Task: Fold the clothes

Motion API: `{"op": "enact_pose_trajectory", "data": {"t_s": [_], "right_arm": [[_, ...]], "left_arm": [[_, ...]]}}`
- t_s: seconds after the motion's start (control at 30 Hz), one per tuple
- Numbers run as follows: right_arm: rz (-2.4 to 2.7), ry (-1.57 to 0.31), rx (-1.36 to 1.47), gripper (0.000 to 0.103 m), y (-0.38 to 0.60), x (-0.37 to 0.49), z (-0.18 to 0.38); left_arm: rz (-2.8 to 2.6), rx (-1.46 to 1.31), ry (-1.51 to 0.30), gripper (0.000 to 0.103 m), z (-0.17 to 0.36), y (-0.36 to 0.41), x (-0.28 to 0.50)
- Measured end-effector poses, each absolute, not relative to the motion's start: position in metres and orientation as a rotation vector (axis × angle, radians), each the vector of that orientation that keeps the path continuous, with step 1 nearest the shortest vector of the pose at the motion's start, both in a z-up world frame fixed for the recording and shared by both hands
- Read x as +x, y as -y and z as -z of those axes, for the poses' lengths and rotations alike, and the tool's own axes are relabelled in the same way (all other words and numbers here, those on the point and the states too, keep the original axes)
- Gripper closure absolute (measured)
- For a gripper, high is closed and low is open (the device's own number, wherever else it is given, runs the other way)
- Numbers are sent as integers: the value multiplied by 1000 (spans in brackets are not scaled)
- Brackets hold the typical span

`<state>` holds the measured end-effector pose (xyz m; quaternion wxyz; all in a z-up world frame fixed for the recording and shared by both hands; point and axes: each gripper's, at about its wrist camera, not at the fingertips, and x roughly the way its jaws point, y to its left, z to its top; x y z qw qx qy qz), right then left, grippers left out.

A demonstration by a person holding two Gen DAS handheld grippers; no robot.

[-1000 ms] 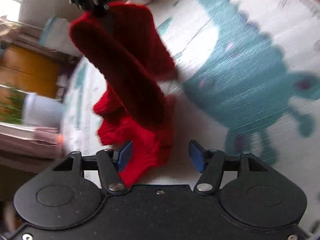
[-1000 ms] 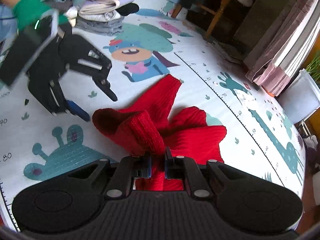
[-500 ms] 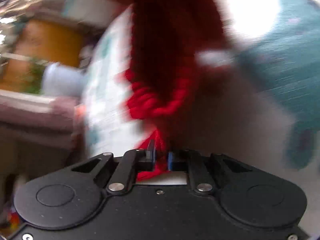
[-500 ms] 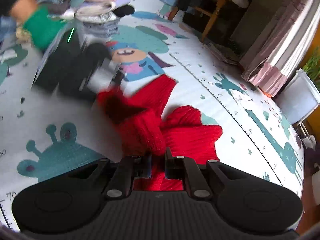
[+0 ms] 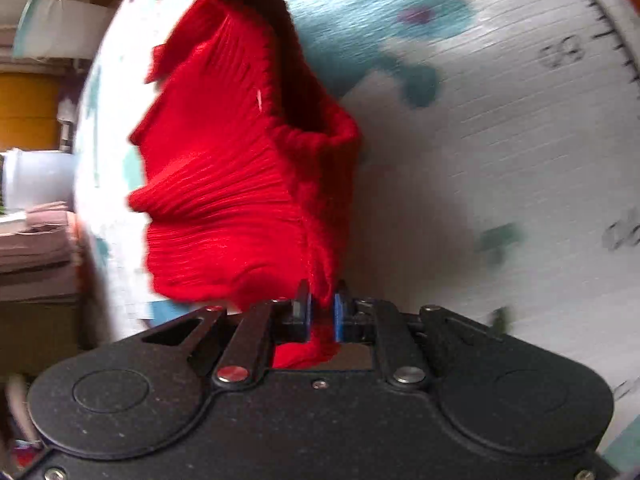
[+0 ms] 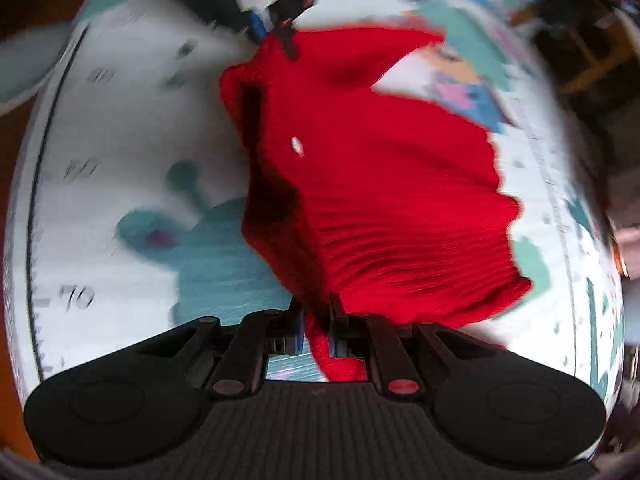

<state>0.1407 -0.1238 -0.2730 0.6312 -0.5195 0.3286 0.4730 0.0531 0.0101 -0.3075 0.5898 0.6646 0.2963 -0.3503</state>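
Both hand-held grippers, left (image 5: 321,310) and right (image 6: 316,326), pinch edges of a red sweater (image 6: 380,184), which hangs stretched between them above the play mat (image 6: 132,128). It is spread open, not folded; the folding remains.

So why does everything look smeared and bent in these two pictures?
Left wrist view: motion blur smears the play mat and red sweater; the fisheye lens curves the mat's edge. Right wrist view: similar blur and curving, only the right gripper stays sharp.
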Motion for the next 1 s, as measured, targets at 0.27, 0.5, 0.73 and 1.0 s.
{"op": "enact_pose_trajectory", "data": {"t_s": [0.27, 0.5, 0.73, 1.0], "right_arm": [[-1157, -810, -1361, 90, 117, 102, 310], [-1197, -848, -1360, 89, 122, 87, 310], [-1258, -910, -1321, 75, 130, 75, 307], [-1203, -1104, -791, 71, 164, 150, 261]], "left_arm": [[926, 1524, -764, 94, 307, 13, 32], [955, 1467, -811, 95, 307, 13, 20], [1097, 1327, -961, 78, 293, -2, 41], [904, 856, -1066, 75, 261, -34, 112]]}}
